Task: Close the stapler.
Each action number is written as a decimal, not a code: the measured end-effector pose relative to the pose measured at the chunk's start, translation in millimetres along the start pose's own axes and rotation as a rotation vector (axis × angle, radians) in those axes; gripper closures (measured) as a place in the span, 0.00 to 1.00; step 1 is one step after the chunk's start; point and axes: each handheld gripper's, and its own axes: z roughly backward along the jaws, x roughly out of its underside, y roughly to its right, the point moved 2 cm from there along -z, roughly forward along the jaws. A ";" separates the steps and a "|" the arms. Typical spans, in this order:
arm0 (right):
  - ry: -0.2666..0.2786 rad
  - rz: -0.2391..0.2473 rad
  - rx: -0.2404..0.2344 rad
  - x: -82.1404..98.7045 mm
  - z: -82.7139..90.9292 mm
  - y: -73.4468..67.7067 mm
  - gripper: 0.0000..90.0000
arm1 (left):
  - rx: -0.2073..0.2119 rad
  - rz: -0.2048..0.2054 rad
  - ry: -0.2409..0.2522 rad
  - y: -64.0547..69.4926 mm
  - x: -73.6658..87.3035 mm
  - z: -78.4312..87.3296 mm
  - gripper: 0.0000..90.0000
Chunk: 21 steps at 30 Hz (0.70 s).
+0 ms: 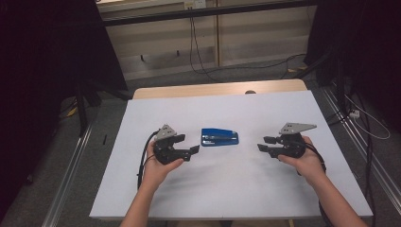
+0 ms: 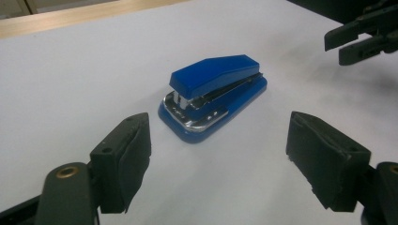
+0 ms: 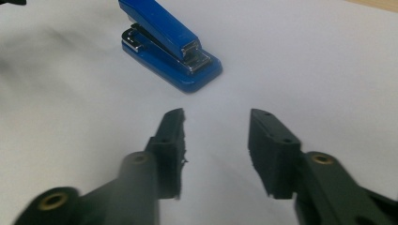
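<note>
A blue stapler [image 1: 219, 137] lies flat on the white table top [image 1: 227, 189], midway between my two grippers. My left gripper [image 1: 188, 144] sits just left of it, jaws open and pointing right, nothing between them. In the left gripper view the stapler [image 2: 213, 93] lies a short way beyond the open gripper [image 2: 218, 136], its metal mouth towards me. My right gripper [image 1: 265, 144] rests to the stapler's right, open and pointing left, with bare table between. In the right gripper view the stapler [image 3: 169, 44] lies ahead and left of the open, empty gripper [image 3: 216, 124].
A light wooden strip [image 1: 217, 88] borders the table's far edge. Cables [image 1: 198, 52] hang and trail on the carpet behind it, and metal rails [image 1: 66, 179] run along both sides. The other gripper [image 2: 363, 37] appears at the upper right of the left gripper view.
</note>
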 end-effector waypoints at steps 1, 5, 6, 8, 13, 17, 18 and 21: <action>0.002 -0.002 0.005 1.4 1.6 -1.3 0.54 | -0.004 0.004 0.002 -0.5 0.5 0.7 0.23; 0.002 0.005 0.018 7.3 9.3 -6.8 0.44 | -0.005 0.004 -0.008 -1.2 3.2 3.5 0.21; 0.001 0.010 0.019 8.9 11.3 -8.0 0.44 | -0.005 0.000 -0.015 -1.2 3.7 4.4 0.20; 0.001 0.012 0.020 12.2 15.0 -9.7 0.40 | -0.011 -0.016 -0.017 -2.0 4.3 7.1 0.20; 0.002 0.014 0.023 20.1 21.6 -12.3 0.35 | -0.018 -0.002 -0.001 -4.3 6.2 16.6 0.19; 0.000 0.013 0.029 23.5 24.8 -13.6 0.32 | -0.035 -0.009 -0.009 -7.4 11.3 21.0 0.19; 0.004 0.012 0.031 24.0 25.3 -14.0 0.30 | -0.035 -0.010 -0.006 -7.8 12.8 21.3 0.19; 0.000 0.013 0.033 26.0 27.0 -15.5 0.28 | -0.029 -0.015 0.000 -9.0 15.6 23.9 0.18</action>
